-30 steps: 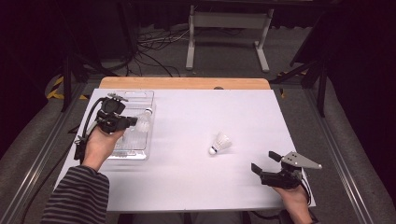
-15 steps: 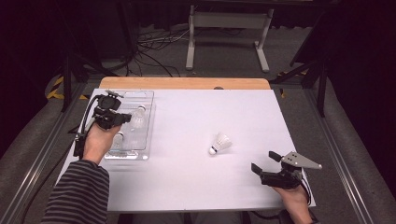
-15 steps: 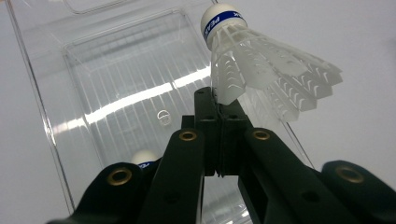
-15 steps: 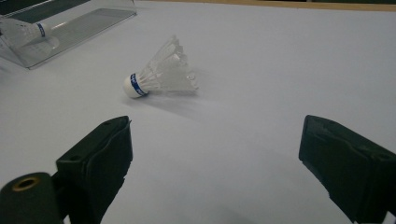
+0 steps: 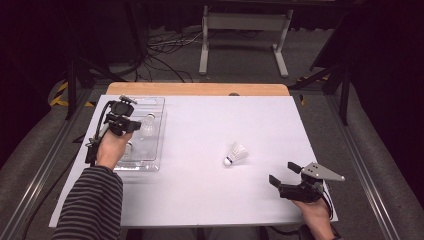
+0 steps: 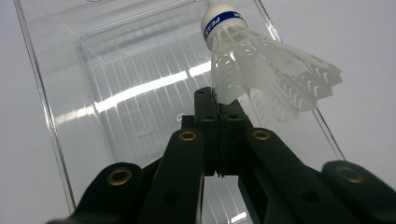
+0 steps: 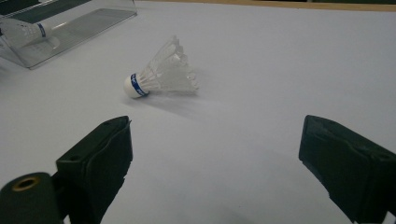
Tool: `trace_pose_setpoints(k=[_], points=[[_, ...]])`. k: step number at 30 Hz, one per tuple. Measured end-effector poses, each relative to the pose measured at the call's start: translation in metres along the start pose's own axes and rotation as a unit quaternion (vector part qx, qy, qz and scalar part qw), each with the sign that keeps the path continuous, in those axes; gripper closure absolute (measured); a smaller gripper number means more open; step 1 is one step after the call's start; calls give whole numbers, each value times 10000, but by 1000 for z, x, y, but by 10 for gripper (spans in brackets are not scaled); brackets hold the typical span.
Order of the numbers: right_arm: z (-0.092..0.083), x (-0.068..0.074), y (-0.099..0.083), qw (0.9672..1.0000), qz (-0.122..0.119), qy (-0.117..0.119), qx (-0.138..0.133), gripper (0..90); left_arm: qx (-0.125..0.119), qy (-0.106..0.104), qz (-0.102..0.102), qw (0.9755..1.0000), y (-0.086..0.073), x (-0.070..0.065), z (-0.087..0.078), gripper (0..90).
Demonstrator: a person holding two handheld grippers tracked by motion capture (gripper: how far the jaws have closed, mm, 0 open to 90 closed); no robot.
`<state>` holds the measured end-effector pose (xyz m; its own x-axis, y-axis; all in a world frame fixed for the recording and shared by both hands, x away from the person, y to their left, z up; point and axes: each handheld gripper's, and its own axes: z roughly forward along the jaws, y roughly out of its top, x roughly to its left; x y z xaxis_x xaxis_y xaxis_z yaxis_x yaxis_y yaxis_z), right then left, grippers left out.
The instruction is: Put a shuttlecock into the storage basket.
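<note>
Left gripper point(image 6: 218, 100) pinches shuttlecock point(image 6: 261, 70) skirt edge, over clear tray point(image 6: 116, 84); featherlight, crushable, safer taken at its cork, 11 o'clock. Right gripper point(image 7: 215, 154) wide open, empty.

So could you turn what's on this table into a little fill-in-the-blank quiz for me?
1. The left gripper pinches the white shuttlecock by its ____, over the clear tray.
2. The second shuttlecock lies on the white table on its ____.
3. The right gripper rests with its jaws ____.
4. The band around each shuttlecock's cork is ____.

Missing words: skirt; side; open; blue
</note>
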<state>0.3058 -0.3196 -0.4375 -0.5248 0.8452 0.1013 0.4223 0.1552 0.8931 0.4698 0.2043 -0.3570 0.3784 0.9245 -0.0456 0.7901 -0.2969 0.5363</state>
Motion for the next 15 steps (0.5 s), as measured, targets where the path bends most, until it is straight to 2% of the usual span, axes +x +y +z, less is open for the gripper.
trace_pose_setpoints(k=[10,15], points=[[0,0,0,10000,19,13,-15,106,160,76,-128,9998,3,3,16,891],[0,0,0,10000,10,16,-12,106,177,-50,-278,9994,3,5,23,890]])
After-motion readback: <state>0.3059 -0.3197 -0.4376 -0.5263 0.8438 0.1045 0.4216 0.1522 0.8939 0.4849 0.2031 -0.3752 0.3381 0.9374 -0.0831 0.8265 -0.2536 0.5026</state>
